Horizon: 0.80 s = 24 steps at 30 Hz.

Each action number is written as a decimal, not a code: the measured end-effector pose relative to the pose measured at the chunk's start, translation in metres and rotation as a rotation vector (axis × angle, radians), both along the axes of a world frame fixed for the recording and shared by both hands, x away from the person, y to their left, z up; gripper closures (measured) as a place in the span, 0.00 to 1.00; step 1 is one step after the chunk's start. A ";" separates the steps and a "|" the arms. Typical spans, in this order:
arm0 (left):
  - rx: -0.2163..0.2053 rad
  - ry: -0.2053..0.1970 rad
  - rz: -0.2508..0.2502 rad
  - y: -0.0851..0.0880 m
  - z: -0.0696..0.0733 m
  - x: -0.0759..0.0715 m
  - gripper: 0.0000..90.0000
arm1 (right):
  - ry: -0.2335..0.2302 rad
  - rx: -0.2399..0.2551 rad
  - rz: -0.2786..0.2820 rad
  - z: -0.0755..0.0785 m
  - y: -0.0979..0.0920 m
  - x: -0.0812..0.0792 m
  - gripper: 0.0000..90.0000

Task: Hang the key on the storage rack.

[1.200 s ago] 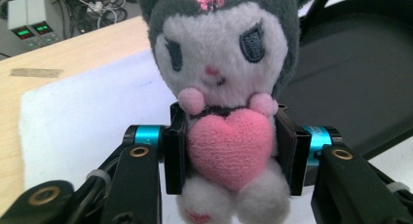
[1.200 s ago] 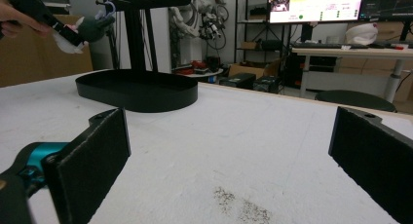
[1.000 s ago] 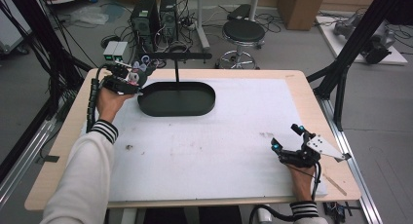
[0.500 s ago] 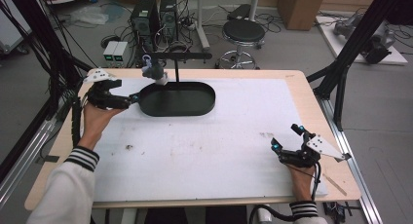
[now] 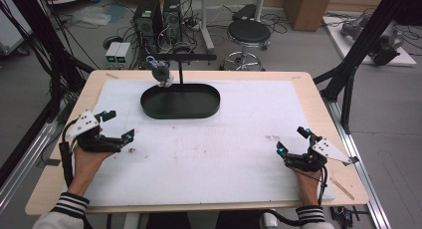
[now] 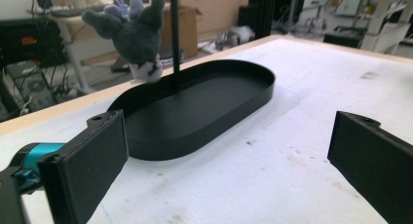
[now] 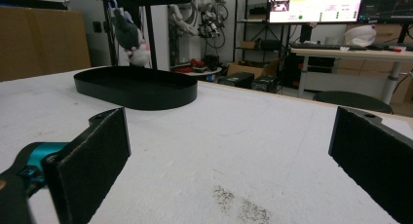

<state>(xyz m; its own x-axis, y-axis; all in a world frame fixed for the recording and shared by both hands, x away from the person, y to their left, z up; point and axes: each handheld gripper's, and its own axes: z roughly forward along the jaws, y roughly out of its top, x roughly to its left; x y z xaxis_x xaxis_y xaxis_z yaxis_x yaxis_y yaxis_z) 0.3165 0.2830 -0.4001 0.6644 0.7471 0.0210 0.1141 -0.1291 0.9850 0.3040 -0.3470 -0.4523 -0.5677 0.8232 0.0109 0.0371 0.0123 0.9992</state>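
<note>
left gripper (image 5: 115, 126) pulled back off tray (image 5: 180, 111), jaws wide; plush toy (image 6: 135, 31) hangs on stand.

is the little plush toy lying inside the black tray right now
No, the plush toy hangs from the stand's crossbar above the far rim of the black tray, whose floor is bare.

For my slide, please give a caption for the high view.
Both grippers, left and right, rest open; plush toy hangs above black tray.
</note>
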 end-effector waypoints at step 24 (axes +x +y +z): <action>-0.130 -0.095 0.076 0.010 -0.052 -0.048 0.02 | -0.002 -0.002 -0.002 0.000 -0.001 0.000 0.01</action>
<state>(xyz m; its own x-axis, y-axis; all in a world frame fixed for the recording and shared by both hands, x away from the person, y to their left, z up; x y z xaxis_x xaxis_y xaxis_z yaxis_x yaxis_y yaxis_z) 0.2681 0.2929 -0.4525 0.6056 0.7956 -0.0192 0.0242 0.0057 0.9997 0.3044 -0.3480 -0.4522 -0.5663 0.8241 0.0081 0.0349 0.0142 0.9993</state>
